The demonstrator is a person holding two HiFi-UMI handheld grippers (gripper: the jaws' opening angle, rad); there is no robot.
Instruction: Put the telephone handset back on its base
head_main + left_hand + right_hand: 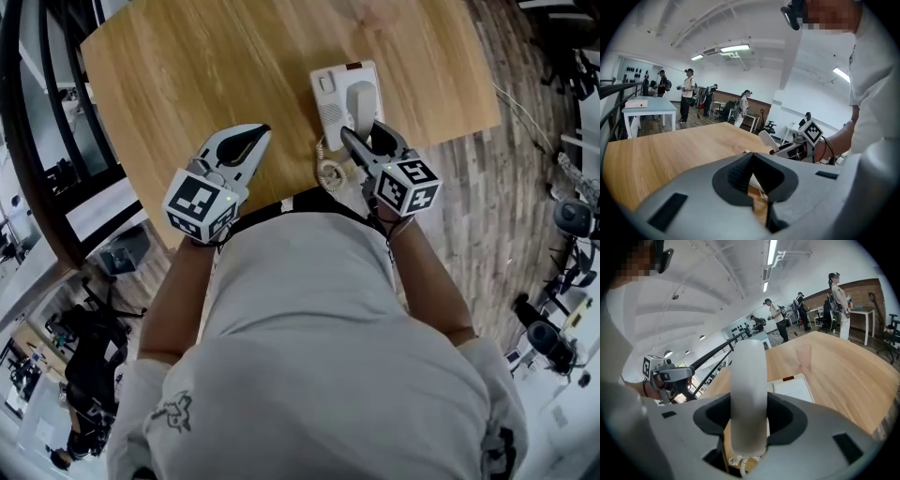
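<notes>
At the near edge of the wooden tabletop (206, 66), the white telephone base (328, 94) lies flat with its coiled cord (330, 172) trailing toward the person. The right hand-held gripper (367, 136) clamps the handset (361, 98) across its slim middle, with the jaws set wide round the shaft. The handset hangs over the right half of the base, lengthwise along the cradle. Whether it touches the base cannot be told.

The left hand-held gripper (255, 134) is closed and empty, well apart from the phone, above bare wood.

The handset is judged to be a light, rigid shell of smooth plastic, likely to slip or swivel between the pads. The mid-shaft hold seems the soundest, since it leaves both bulbous ends free to seat. The springy cord at the near end may tug sideways, and the light base could shift under pressure.
</notes>
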